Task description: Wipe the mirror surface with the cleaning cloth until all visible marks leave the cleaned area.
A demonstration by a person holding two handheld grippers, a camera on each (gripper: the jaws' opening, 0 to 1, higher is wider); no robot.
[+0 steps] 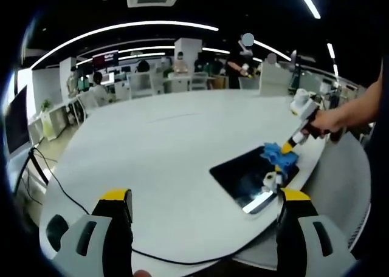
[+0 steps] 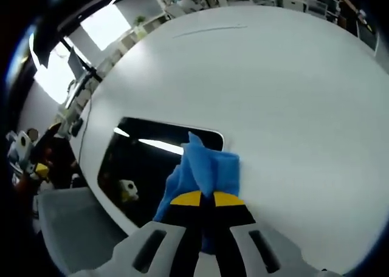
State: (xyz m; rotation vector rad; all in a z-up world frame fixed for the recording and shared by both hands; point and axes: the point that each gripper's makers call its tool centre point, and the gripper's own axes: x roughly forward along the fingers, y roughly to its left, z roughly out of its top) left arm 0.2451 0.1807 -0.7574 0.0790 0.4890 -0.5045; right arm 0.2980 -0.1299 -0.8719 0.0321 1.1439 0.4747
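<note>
the right gripper (image 2: pixel 201 199) has its 2 yellow-tipped jaws pinched together on a bunched blue cleaning cloth (image 2: pixel 203 167), and the cloth is pressed onto the near right corner of the dark rectangular mirror (image 2: pixel 143 161). gripping the cloth in a wad rather than flat looks deliberate: it gives a firm pad to rub with, and it keeps the hard jaw tips off the glass. the mirror lies flat on the round white table (image 2: pixel 292 88), close to the table's edge, so it is within easy reach of the person's arm.

the left gripper (image 1: pixel 203 207) is held back and above the table, its jaws standing wide apart with nothing between them. it seems parked there to keep out of the wiping path, with the whole workspace in front of it.

from the left gripper view you get the overall layout: the mirror (image 1: pixel 258 177) sitting slantwise near the table (image 1: pixel 170 149) rim, the cloth (image 1: pixel 281 155) on its far corner, the right gripper (image 1: pixel 287 147) reaching in with the person's hand (image 1: pixel 325 122) behind it, a black cable (image 1: pixel 67 192) trailing over the table's near side, and the office beyond. the right gripper view gives the close detail instead: the mirror's glass reflecting ceiling light strips and a small pale shape, and where the cloth overlaps the mirror's edge onto the table. whether marks remain on the glass is too hard to tell under those reflections, so i judge the wiping as under way, with most of the surface yet to be covered.
</note>
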